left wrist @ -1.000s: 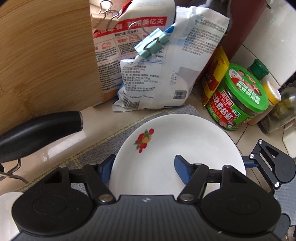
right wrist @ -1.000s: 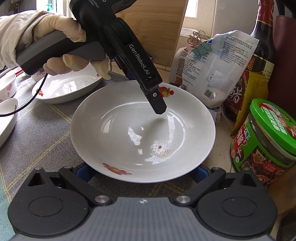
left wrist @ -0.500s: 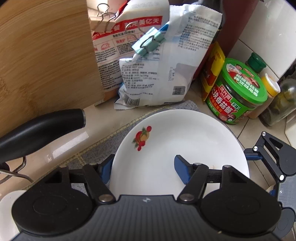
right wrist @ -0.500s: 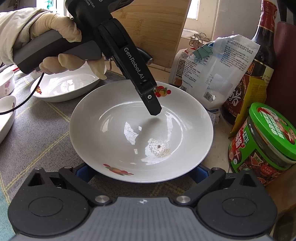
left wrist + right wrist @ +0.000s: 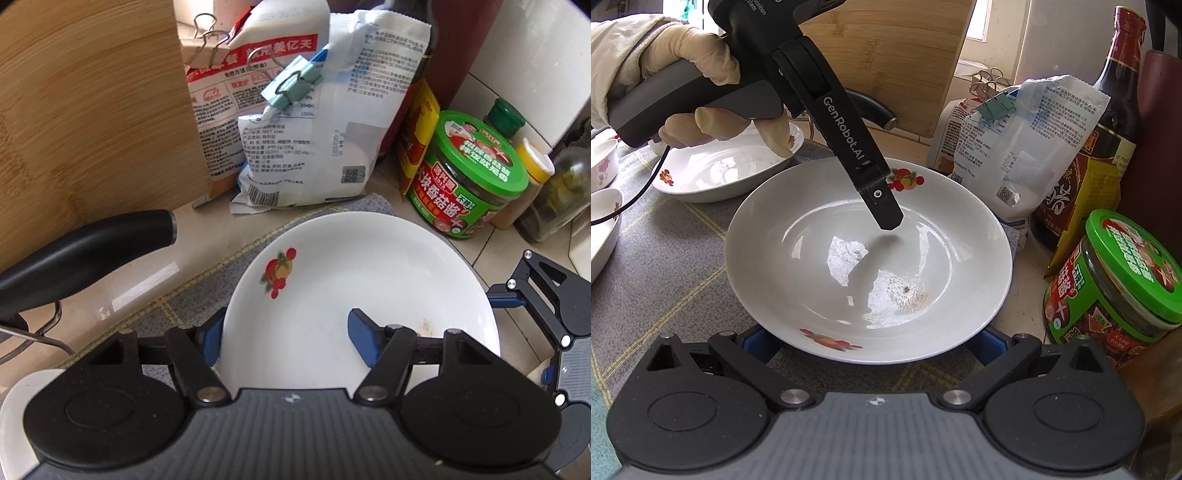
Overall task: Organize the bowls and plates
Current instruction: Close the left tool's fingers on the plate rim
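A deep white plate [image 5: 351, 280] with fruit prints sits on the grey checked mat [image 5: 665, 277]. My left gripper [image 5: 288, 341] straddles its far rim. One blue pad [image 5: 212, 339] lies outside the rim and the other hovers over the plate's inside, clear of the surface, so the jaws are open. In the right wrist view the plate [image 5: 798, 280] fills the middle, with a left fingertip [image 5: 888, 221] above its bowl and a gloved hand [image 5: 694, 51] on the handle. My right gripper [image 5: 875, 343] is spread wide at the near rim, which hides its fingertips.
A second fruit-print plate [image 5: 727, 173] and small bowls [image 5: 604, 166] lie to the left. A green-lidded jar [image 5: 1115, 280], a sauce bottle [image 5: 1108, 110], clipped bags [image 5: 314, 129], a wooden board [image 5: 92, 110] and a black handle [image 5: 85, 254] crowd the back and right.
The left gripper's finger has drifted slightly leftward over the plate. The plate and the right gripper have stayed put.
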### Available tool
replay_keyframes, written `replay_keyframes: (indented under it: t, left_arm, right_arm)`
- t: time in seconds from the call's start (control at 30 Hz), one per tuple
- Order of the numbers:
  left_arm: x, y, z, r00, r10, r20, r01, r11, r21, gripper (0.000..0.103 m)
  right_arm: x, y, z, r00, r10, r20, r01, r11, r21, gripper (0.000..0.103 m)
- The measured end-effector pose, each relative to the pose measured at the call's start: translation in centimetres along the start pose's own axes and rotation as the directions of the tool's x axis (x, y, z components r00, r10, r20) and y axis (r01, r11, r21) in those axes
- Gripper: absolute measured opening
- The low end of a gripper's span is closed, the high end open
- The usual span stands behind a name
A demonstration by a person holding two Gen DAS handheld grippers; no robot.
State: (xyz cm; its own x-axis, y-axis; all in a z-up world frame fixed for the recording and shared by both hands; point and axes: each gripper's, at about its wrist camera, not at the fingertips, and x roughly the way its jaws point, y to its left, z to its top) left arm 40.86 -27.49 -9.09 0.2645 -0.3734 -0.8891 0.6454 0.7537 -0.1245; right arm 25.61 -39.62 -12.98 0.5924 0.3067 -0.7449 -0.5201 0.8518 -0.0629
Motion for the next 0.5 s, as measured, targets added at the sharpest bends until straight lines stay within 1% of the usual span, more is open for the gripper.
replay_keyframes:
  t: [0.5]
  left_arm:
    - [0.1,-1.3,-0.7,1.0,-0.007,0.004,0.006,1.0,0.021,0.067]
  right_arm:
    - [-0.8,0.5,0.1,1.0,-0.017,0.006,0.017,1.0,-0.007,0.103]
